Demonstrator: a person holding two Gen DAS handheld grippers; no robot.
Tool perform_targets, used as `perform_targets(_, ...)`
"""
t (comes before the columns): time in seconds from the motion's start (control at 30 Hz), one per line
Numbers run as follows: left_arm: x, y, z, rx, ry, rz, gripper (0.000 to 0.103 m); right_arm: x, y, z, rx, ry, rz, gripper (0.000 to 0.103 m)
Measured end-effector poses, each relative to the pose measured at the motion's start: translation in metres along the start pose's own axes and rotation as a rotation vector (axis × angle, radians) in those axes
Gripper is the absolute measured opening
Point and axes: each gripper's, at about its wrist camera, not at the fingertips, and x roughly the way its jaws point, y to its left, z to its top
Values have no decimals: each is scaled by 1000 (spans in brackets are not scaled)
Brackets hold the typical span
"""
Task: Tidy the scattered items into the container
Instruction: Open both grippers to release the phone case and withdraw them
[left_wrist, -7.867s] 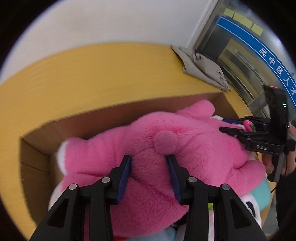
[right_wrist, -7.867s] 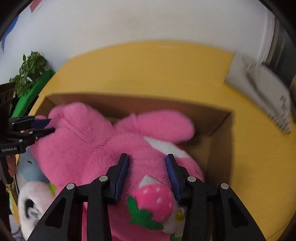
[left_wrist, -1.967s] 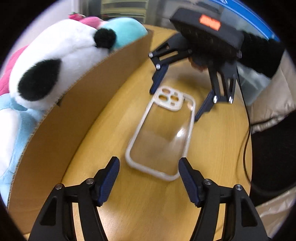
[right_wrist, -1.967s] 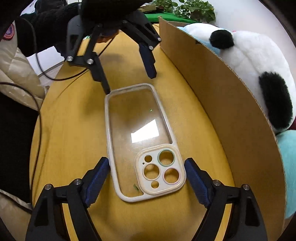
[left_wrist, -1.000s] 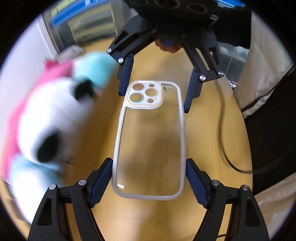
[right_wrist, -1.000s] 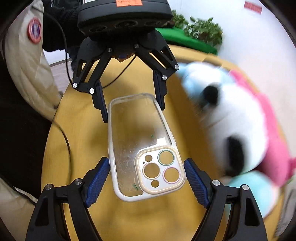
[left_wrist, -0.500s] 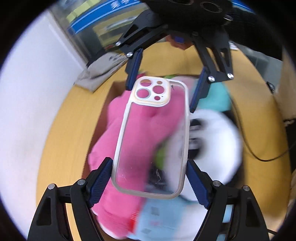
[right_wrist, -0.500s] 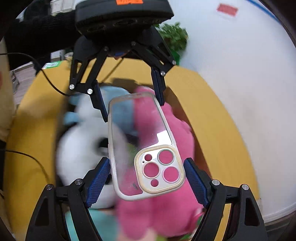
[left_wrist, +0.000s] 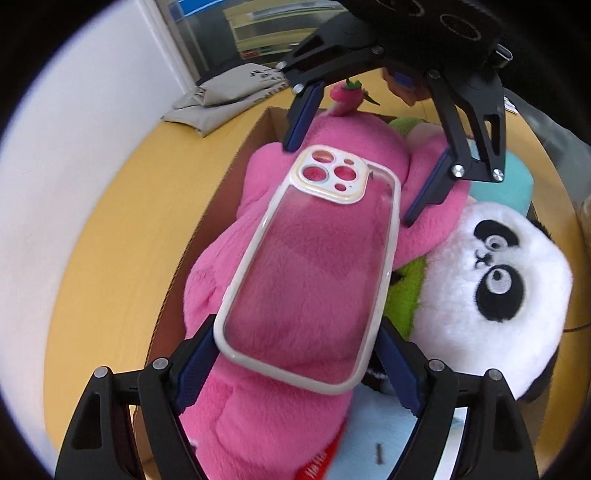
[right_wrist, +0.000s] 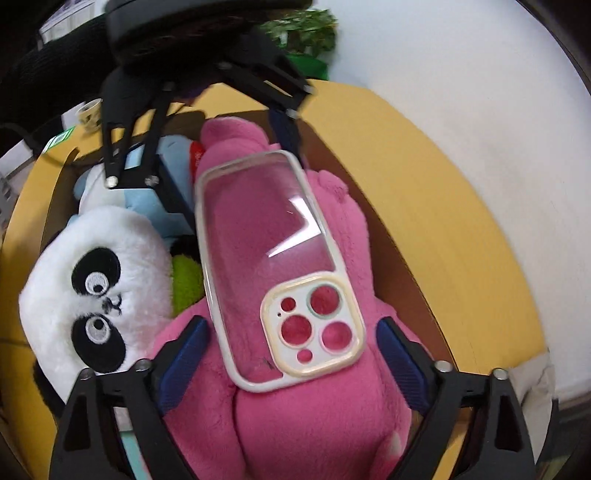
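— Two grippers face each other over the cardboard box, with the clear phone case between them. Who has it?

— The left gripper has its blue pads against the case's plain end, one on each long edge. Its jaws are easing apart, though the pads look to be touching the rim.

— And the right gripper?

— Its jaws are spreading. In the right wrist view a gap shows on both sides between its pads and the camera-cutout end of the case, so it is not pressing on it.

— Where is the case relative to the box?

— Above it, over the pink plush that fills much of the box. Whether it rests on the fur or hangs just clear, I cannot tell.

— What else is in there?

— A panda plush beside the pink one, with something green between them and a light blue toy underneath. The box sits on the yellow surface, where a grey folded cloth lies near the wall.
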Motion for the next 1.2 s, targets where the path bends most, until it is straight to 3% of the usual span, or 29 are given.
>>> perform_targets(0.1,-29,-12,-14,-65,-40,29,83,-23,5,-6,76,-30,-20,102)
perform_targets(0.23,-71,-37,-36,-245,-77,143,83,-71,33,-22,190,-99,-145,102)
perform_targets(0.3,-99,-55,-54,-379,-132,187,83,-95,60,-34,265,-130,-235,102)
perform_targets(0.43,-139,-91,-101,-711,-304,182,83,-134,135,-49,483,-178,-449,102)
perform_targets(0.5,-145,-112,-118,-848,-391,195,83,-152,166,-62,548,-233,-434,102)
perform_targets(0.6,-153,-159,-133,-958,-483,253,85,-170,200,-78,630,-278,-451,102)
perform_targets(0.73,-151,-220,-132,-1013,-489,364,85,-159,241,-81,741,-239,-483,102)
perform_targets(0.9,-131,-274,-114,-1015,-450,360,85,-163,280,-99,789,-195,-518,102)
perform_targets(1.03,-120,-286,-103,-987,-424,350,85,-167,295,-107,823,-202,-500,102)
perform_targets(1.2,-119,-286,-113,-1056,-455,321,86,-172,304,-112,831,-195,-533,103)
